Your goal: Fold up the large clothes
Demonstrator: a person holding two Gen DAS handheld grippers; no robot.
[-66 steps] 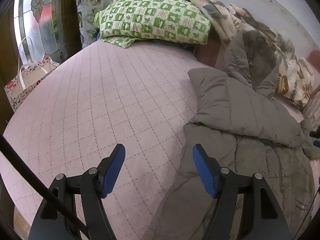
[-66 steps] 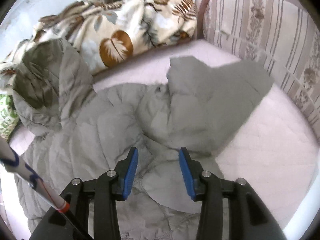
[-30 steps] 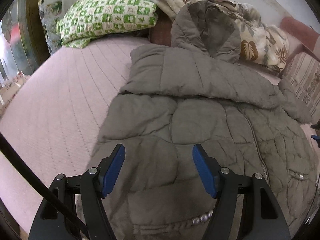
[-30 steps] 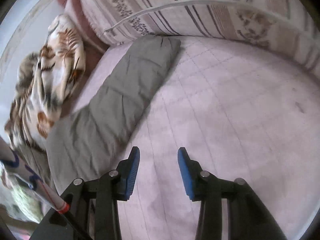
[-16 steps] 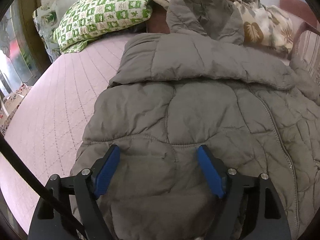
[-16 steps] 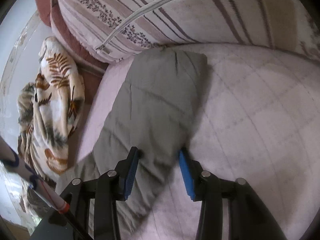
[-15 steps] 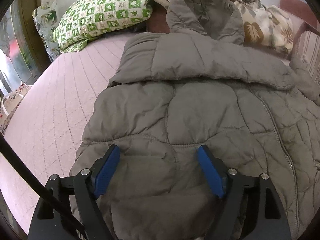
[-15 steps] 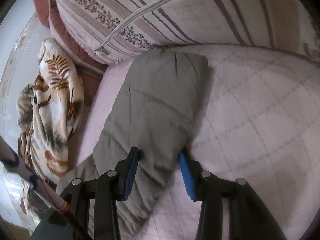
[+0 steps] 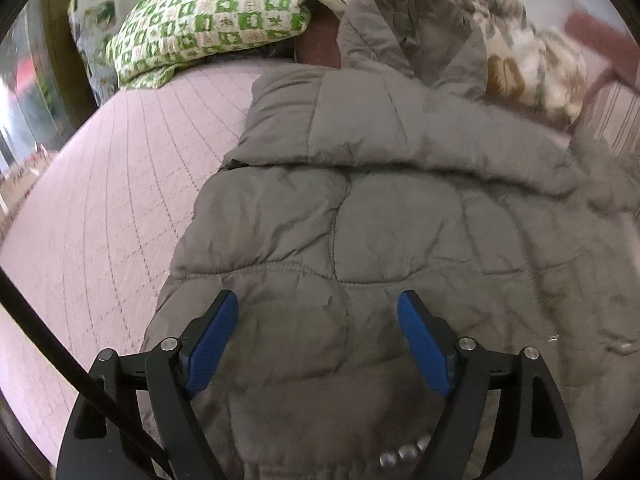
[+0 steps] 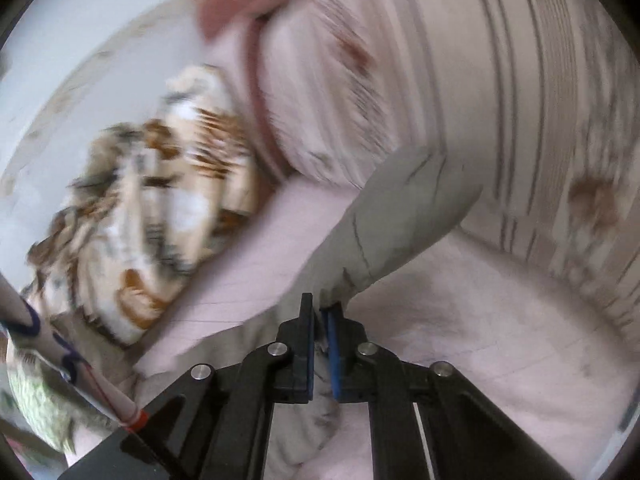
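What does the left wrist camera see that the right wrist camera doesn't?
Only the left wrist view shows the jacket's quilted body, its hood and the open left claw over it. Only the right wrist view shows the right claw shut on the jacket's sleeve, and the striped cushion up close. Both show the pink bed cover, the leaf-print blanket and the green pillow.

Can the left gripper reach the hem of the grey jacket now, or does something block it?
Probably yes: the left gripper is open right over the grey jacket, and nothing lies on the hem below it.
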